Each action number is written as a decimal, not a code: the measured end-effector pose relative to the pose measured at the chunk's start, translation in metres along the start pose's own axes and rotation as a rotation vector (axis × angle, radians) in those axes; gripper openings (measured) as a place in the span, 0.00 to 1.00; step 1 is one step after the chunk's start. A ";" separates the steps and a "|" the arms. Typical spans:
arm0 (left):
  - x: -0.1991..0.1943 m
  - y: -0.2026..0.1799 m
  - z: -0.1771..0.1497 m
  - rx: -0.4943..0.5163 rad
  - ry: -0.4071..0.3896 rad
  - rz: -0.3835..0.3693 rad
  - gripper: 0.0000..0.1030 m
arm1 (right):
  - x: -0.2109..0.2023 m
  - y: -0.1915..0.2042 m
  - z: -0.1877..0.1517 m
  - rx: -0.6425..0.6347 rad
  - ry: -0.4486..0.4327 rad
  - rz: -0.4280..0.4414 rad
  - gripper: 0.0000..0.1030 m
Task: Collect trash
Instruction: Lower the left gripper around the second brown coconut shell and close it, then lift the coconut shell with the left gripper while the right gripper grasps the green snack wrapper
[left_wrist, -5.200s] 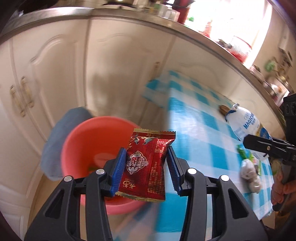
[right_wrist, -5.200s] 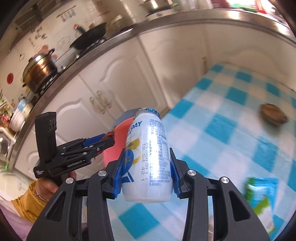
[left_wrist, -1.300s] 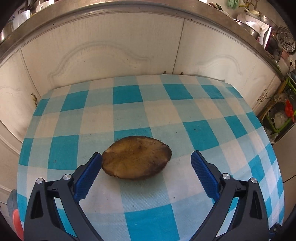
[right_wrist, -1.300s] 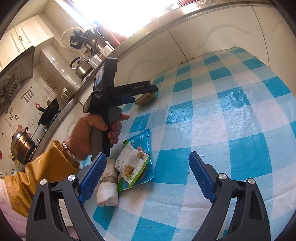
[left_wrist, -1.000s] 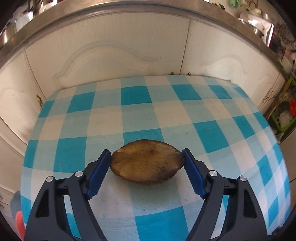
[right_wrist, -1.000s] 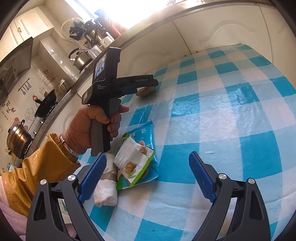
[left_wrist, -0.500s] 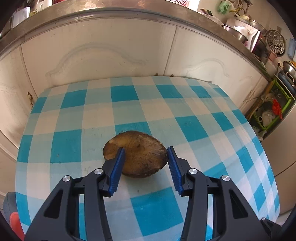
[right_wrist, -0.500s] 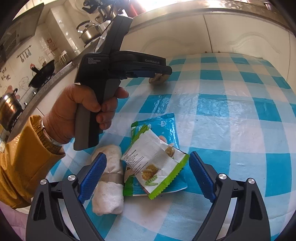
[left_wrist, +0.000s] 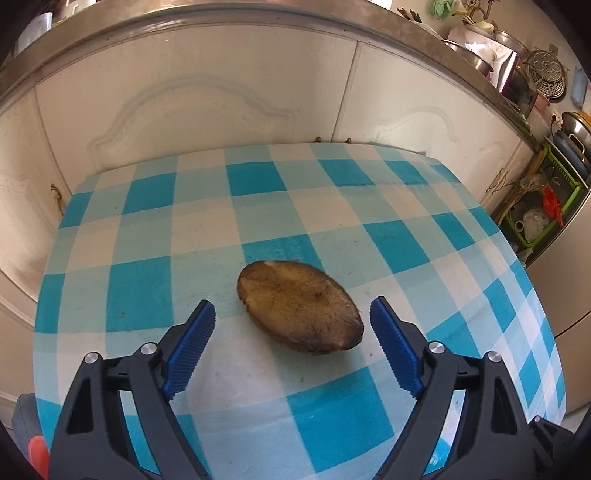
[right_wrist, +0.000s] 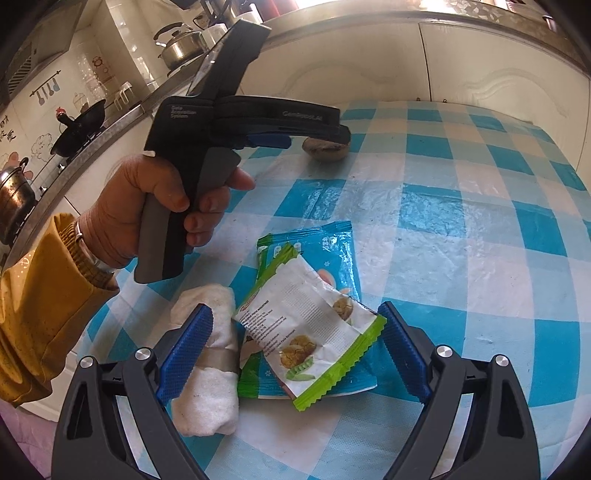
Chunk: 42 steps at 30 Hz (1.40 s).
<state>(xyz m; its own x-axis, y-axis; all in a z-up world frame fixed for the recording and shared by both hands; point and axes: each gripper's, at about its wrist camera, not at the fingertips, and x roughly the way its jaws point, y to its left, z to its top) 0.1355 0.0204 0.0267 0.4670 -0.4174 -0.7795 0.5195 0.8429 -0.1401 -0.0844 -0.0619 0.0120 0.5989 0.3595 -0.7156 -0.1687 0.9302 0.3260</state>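
- Left wrist view. My left gripper (left_wrist: 291, 334) points down at the husk (left_wrist: 300, 306), a brown oval shell lying on the checked cloth (left_wrist: 147, 240). My jaws are wide and opening; the husk sits between the pads, clear of both and closer to the right one. Its long axis runs from far left to near right, slantwise to my closing line, so I judge a small roll of the wrist would serve before the next squeeze. Bare cloth surrounds the husk; the cabinet (left_wrist: 207, 107) stands beyond the far edge.
- Right wrist view. My right gripper (right_wrist: 295, 345) hangs wide, nothing pressed. A green-edged packet (right_wrist: 314, 336) lies between the pads, on top of a blue packet (right_wrist: 332, 243); its long axis runs from far left to near right. A white wad (right_wrist: 210, 373) lies at my left pad, partly behind it. The husk is far off, under the left gripper's tips. The right hand is the nearer to the packets; open cloth lies to the right.
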 end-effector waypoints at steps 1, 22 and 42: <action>0.002 -0.001 0.001 -0.004 0.002 0.000 0.84 | 0.000 0.000 0.000 -0.002 0.001 0.000 0.87; -0.011 0.006 -0.019 -0.086 0.003 0.017 0.59 | 0.005 0.002 0.002 -0.025 0.012 -0.043 0.72; -0.120 0.055 -0.119 -0.197 -0.104 0.051 0.59 | -0.010 -0.008 -0.005 0.018 -0.014 -0.066 0.27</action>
<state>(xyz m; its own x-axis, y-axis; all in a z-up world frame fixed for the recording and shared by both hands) 0.0225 0.1575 0.0401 0.5657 -0.3973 -0.7226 0.3483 0.9094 -0.2273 -0.0929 -0.0727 0.0136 0.6189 0.2964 -0.7274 -0.1146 0.9502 0.2897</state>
